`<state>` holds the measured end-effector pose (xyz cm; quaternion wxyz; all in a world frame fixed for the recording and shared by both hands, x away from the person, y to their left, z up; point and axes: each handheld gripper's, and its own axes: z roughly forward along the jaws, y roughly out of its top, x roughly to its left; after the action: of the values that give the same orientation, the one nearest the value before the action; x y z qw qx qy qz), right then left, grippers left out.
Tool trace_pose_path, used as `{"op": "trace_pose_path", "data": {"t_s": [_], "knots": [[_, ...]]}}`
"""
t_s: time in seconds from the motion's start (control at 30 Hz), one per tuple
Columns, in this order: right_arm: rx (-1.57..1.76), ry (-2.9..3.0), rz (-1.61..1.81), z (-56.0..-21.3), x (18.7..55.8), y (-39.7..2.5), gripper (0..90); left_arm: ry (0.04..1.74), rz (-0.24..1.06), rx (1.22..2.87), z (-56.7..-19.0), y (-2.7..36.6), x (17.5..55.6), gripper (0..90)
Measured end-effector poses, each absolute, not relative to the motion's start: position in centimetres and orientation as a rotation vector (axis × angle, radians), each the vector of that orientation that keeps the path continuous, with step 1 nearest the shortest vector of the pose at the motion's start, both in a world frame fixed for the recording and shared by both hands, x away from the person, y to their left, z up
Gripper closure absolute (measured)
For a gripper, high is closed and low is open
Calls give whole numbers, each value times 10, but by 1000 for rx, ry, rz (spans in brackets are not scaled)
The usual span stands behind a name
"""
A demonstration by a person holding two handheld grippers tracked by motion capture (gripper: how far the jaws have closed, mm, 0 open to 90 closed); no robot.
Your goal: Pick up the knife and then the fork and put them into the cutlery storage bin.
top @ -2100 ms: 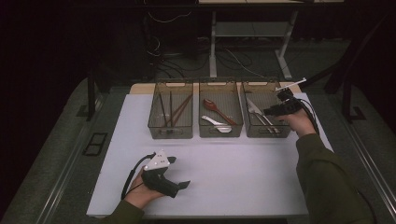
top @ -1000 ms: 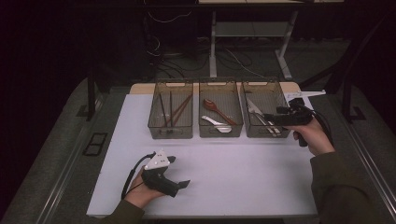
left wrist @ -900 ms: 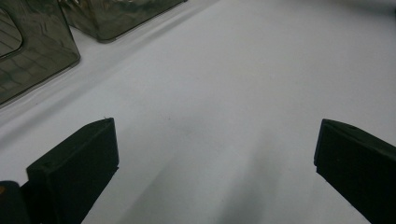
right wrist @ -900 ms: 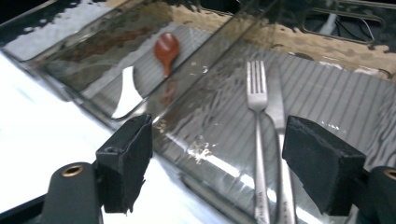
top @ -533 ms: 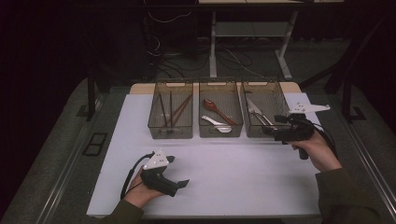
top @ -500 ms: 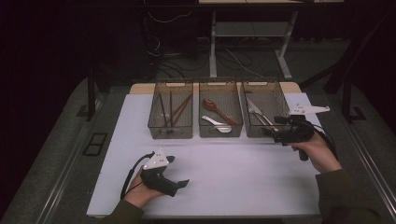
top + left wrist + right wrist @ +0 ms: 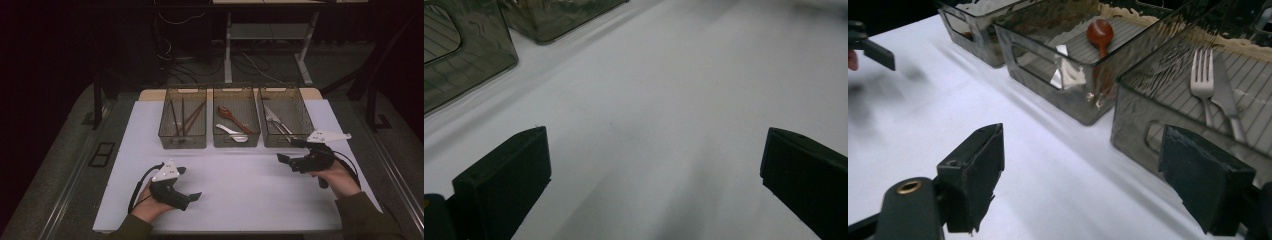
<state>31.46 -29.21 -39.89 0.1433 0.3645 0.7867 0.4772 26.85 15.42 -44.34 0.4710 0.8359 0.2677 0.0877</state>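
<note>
Black right gripper [image 7: 289, 151] wide apart beside the fork bin [image 7: 286, 116]; left gripper [image 7: 188, 186] (empty too) wide apart on the table [image 7: 250, 190].

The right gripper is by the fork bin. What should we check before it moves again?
1. Right gripper jaws open: ok, wide apart in the right gripper view.
2. Right gripper holds nothing: ok.
3. Fork and knife lie inside the right bin: ok.
4. Right gripper is outside that bin, in front of its near wall: ok.
5. Left gripper is open, over the bare white mat, out of the way: ok.
6. Whether the fork and knife touch: cannot tell.
</note>
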Motion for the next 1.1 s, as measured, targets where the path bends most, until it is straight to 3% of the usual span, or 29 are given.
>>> {"op": "trace_pose_path", "data": {"t_s": [1.1], "knots": [[1026,2317,1399,-443,253,-299,180,652,219,2054,-443,155,267,0]]}}
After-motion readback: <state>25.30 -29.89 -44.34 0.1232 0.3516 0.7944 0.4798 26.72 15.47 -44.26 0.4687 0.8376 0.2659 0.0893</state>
